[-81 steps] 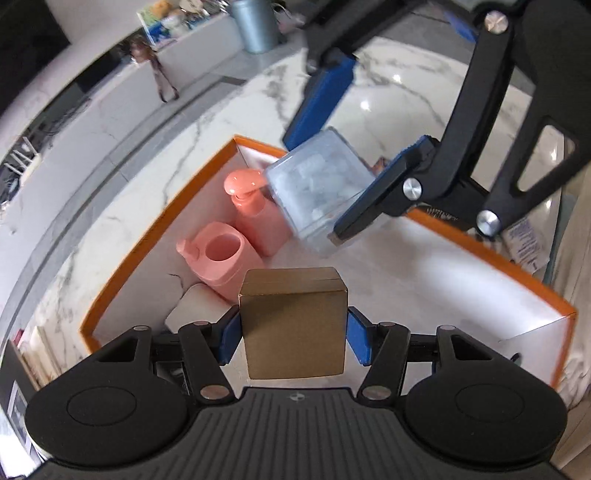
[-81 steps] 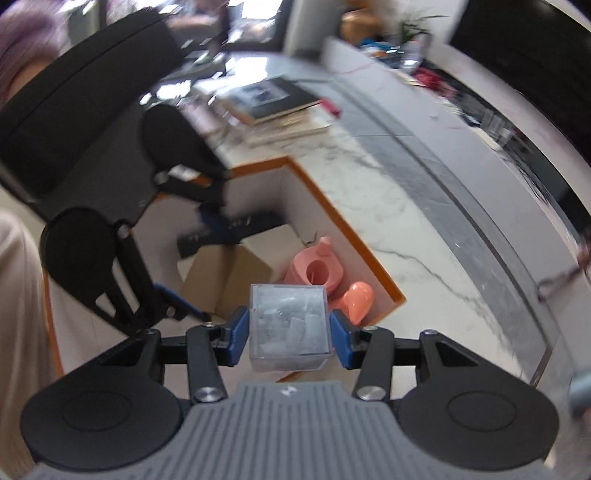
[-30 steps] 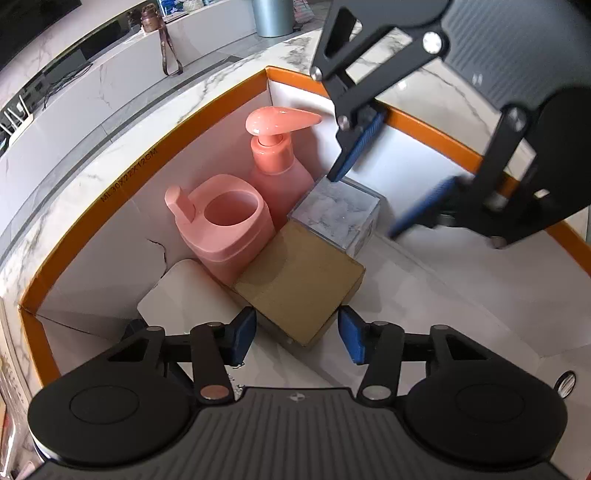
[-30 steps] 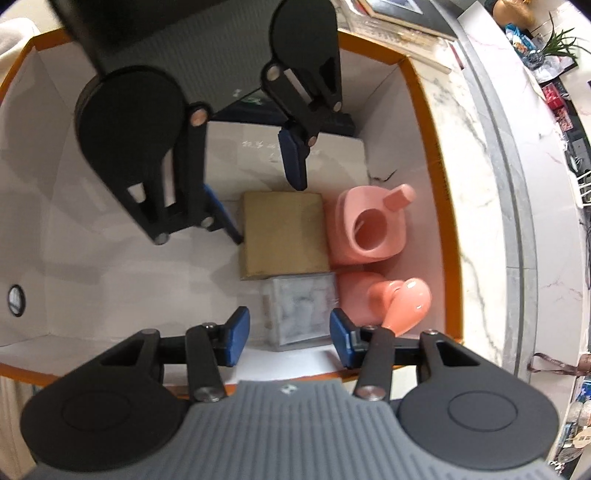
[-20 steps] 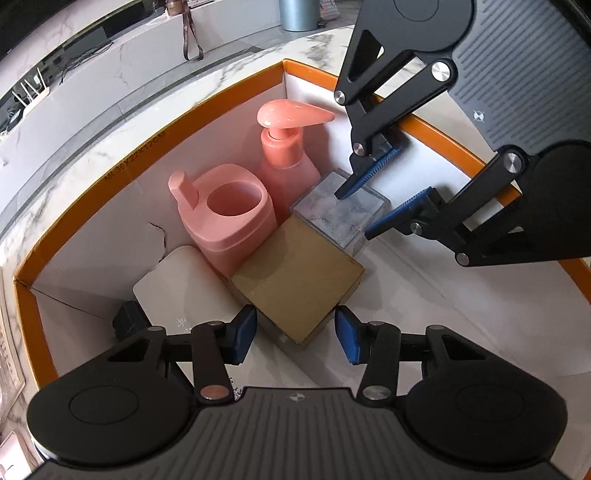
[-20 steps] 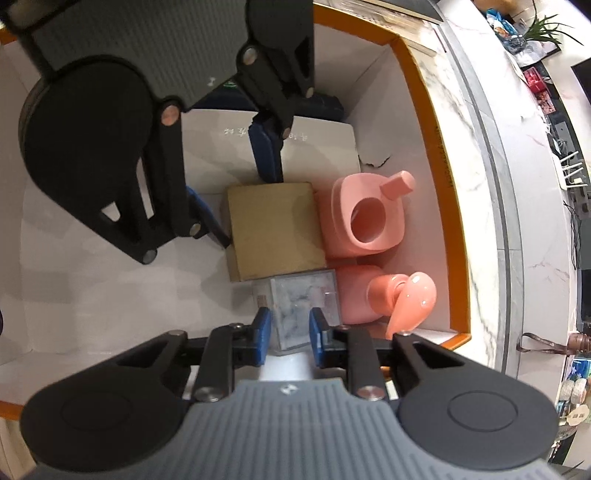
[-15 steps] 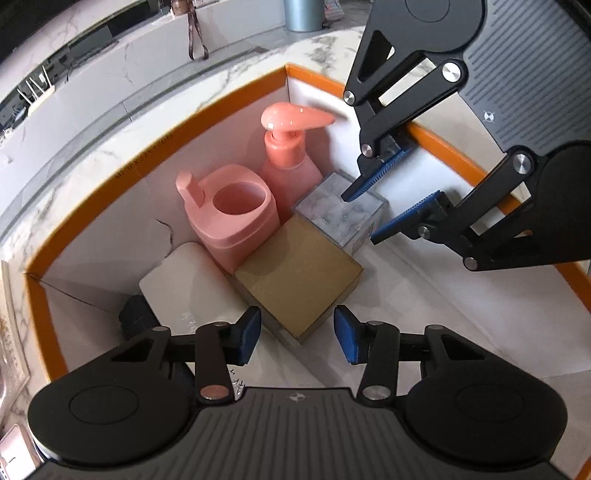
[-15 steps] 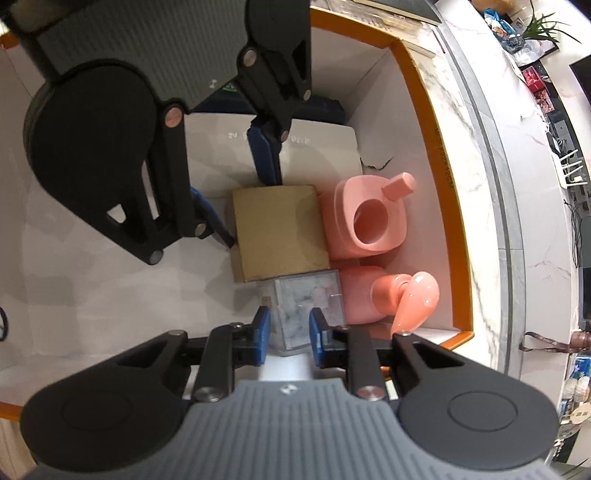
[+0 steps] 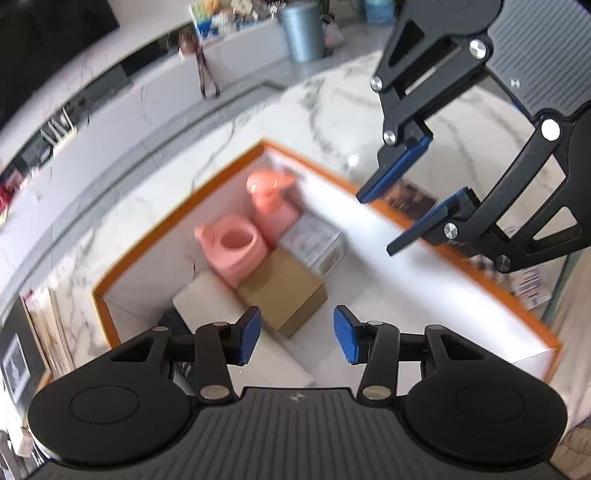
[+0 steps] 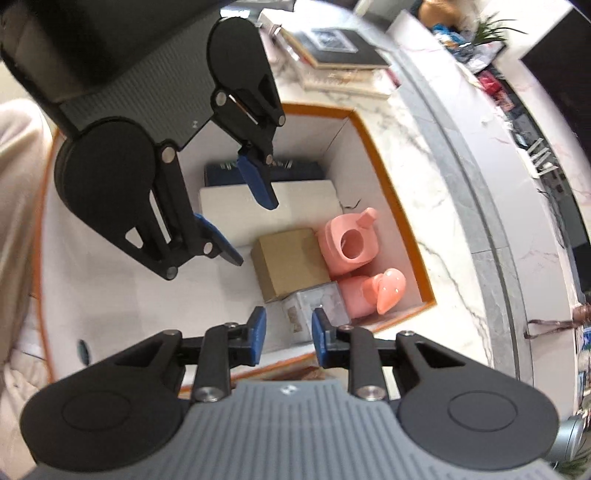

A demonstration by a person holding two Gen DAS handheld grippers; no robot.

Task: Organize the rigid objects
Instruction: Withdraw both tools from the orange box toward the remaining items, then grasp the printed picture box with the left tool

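An orange-rimmed white box (image 9: 177,206) (image 10: 391,173) holds a brown cardboard box (image 9: 284,291) (image 10: 288,262), a clear plastic box (image 9: 314,240) (image 10: 310,306), a pink pump bottle (image 9: 269,199) (image 10: 373,291), a pink cup (image 9: 232,247) (image 10: 351,243) and a white flat box (image 9: 207,302) (image 10: 295,206). My left gripper (image 9: 297,334) (image 10: 236,229) is open and empty, raised above the cardboard box. My right gripper (image 10: 284,332) (image 9: 406,214) is open and empty, raised above the clear box.
A dark blue item (image 10: 295,170) lies beyond the white flat box. Books (image 10: 332,55) are stacked on the marble table (image 9: 325,99) outside the box. A grey bin (image 9: 299,33) stands far off.
Both grippers have let go of their boxes and lifted up out of the orange-rimmed box. The right gripper's jaws have opened a little wider.
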